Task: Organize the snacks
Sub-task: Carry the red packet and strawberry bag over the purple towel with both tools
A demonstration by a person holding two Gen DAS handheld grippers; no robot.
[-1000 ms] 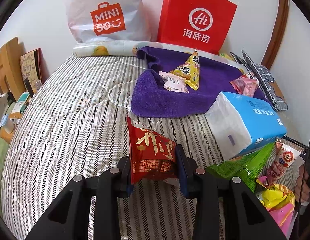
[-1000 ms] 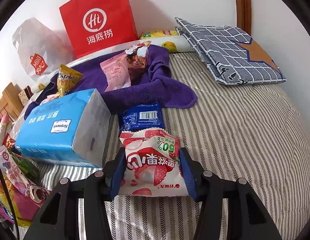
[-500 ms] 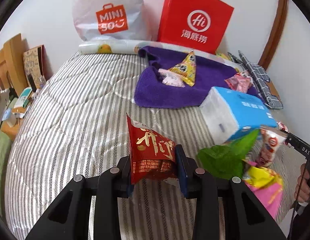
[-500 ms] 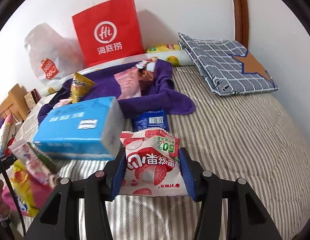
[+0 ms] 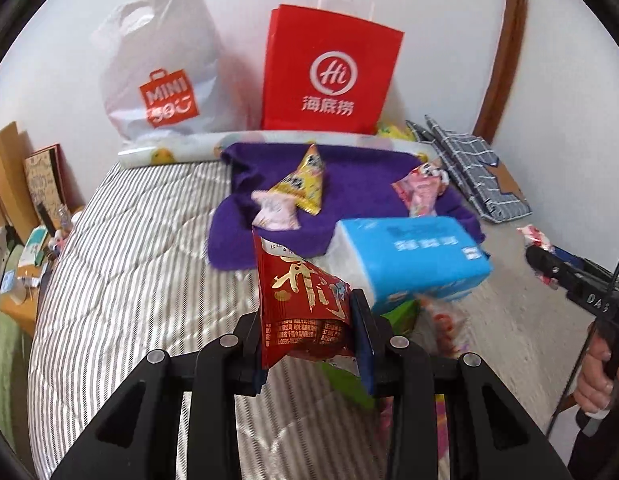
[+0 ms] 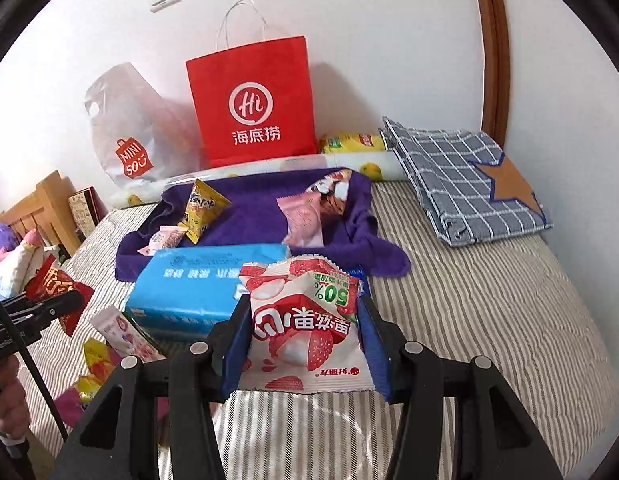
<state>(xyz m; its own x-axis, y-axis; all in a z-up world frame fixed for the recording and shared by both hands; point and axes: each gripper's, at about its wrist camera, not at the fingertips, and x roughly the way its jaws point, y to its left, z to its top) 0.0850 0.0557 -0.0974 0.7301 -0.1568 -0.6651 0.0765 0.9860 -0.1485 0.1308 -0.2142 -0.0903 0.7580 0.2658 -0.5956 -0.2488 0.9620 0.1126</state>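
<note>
Both our grippers are clamped on snacks: our left gripper [image 5: 309,336] pinches a red packet [image 5: 303,304] with gold lettering between its blue pads, held above the striped bed [image 5: 121,264], and our right gripper [image 6: 305,344] squeezes a white strawberry packet [image 6: 305,320] printed with "50%", also lifted off the bedding. From there we go down by size. At the wall stand a red paper bag [image 6: 253,108] with a "Hi" logo and, to its left, a white plastic shopping bag [image 5: 161,64]. A folded blue checked cloth [image 6: 465,184] with a brown star lies at the far right of the bed, well apart from the snacks. A purple towel [image 6: 253,220] is spread just in front of the red bag, and on it we see a yellow triangular packet [image 5: 303,184], a pale pink packet [image 6: 303,220] leaning near its right edge, and a small pink wrapped sweet [image 5: 275,214] touching the yellow one. A blue tissue pack [image 5: 413,256] lies at the towel's near edge, just beyond both held packets. Beside it on the near side is a loose heap of more snacks: a green packet [image 5: 401,314], blurred in the left view, a slim white-and-pink packet [image 6: 123,336], and a yellow one [image 6: 95,354] just beside that.
</note>
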